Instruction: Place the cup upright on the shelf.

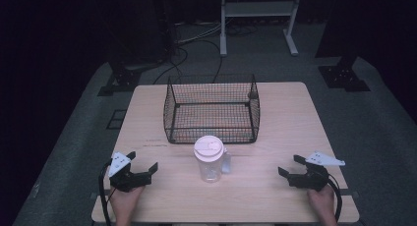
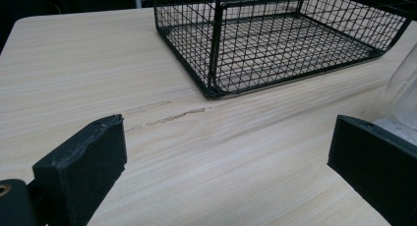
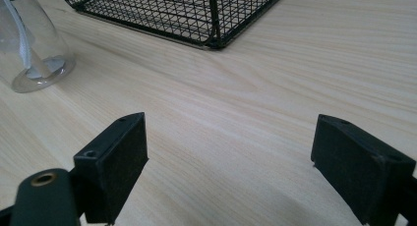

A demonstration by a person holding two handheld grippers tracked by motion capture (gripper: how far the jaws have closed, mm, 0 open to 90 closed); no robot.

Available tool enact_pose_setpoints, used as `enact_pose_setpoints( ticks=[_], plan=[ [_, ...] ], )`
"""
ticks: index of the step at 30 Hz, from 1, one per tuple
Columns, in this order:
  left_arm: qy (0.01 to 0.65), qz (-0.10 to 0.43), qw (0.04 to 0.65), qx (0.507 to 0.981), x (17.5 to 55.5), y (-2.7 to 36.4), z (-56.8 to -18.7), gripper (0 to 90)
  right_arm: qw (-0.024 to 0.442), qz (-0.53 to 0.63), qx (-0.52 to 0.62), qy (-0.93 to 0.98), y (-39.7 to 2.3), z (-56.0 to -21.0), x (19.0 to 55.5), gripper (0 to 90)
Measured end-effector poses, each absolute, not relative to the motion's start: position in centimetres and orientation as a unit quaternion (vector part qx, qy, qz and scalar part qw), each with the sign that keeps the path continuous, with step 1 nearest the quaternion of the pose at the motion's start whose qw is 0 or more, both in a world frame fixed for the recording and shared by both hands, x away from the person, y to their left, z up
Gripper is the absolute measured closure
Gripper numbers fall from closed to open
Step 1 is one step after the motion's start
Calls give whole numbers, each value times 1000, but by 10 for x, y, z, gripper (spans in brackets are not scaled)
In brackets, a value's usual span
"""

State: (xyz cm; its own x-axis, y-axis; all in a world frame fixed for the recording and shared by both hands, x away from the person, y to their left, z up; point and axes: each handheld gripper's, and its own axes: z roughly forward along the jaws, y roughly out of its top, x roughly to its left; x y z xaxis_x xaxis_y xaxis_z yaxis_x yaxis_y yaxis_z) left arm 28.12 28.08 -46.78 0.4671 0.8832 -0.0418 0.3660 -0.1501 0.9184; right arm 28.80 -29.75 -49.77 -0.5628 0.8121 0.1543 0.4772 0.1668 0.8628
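A clear plastic bottle [image 1: 210, 160] with a white lid stands upright near the table's front middle, just in front of an empty black wire basket [image 1: 212, 132]. My left gripper [image 1: 142, 162] rests open at the front left, jaws wide apart with bare wood between them; the basket [image 2: 275, 39] lies ahead of it and the bottle [image 2: 403, 93] at its right edge. My right gripper [image 1: 291, 165] rests open at the front right, nothing between its jaws. In its view the bottle [image 3: 32, 44] stands at the upper left and the basket's corner [image 3: 196, 14] ahead.
The light wooden table [image 1: 295, 118] has bare wood on both sides of the basket. A scratch mark [image 2: 169, 115] runs across the wood in front of the basket. Dark floor, cables and a white frame [image 1: 258, 19] lie beyond the far edge.
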Motion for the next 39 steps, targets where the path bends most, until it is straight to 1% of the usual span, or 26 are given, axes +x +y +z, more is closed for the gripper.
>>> enact_pose_setpoints(
  ticks=[14, 27, 39],
  plan=[
    [419, 256, 481, 727, 279, 268, -465, 3, 177, 478, 432, 744, -297, -498, 288, 129],
    [364, 251, 484, 756, 275, 237, -458, 3, 178, 476, 431, 746, -297, -498, 288, 129],
    [339, 251, 481, 769, 275, 223, -452, 3, 173, 479, 434, 743, -298, -498, 288, 129]
  ],
)
